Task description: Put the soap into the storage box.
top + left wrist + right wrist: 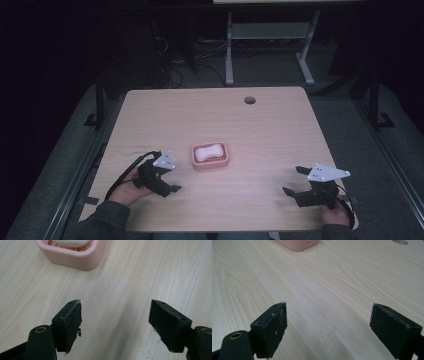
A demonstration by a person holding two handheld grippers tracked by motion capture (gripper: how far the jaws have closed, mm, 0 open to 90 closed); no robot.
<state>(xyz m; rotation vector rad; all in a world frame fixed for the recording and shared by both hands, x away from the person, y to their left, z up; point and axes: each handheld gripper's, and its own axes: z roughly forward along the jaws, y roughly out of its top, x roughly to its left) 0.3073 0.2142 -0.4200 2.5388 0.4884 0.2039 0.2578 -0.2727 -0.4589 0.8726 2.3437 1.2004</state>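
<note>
At the near edge of the light wooden table [270,125], the person's two hands come in, each holding a gripper. The left gripper [167,172] sits at the near left, held by the left hand [131,189], with a grey three-cornered plate on top and its jaws spread wide with only bare wood between them. The right gripper [294,181] sits at the near right, well apart from the left one, held by the right hand [336,214]; its jaws are also spread wide and hold nothing.

Farther in, near the middle of the table, stands a pink soap dish [211,156] with a white bar of soap [208,151] lying in it. The dish is just beside the left gripper, a little to its right and farther away, not touching it. From the right gripper it lies well apart, to the left and farther off.

Near the far edge, right of centre, is a round cable hole [249,100] in the tabletop.
</note>
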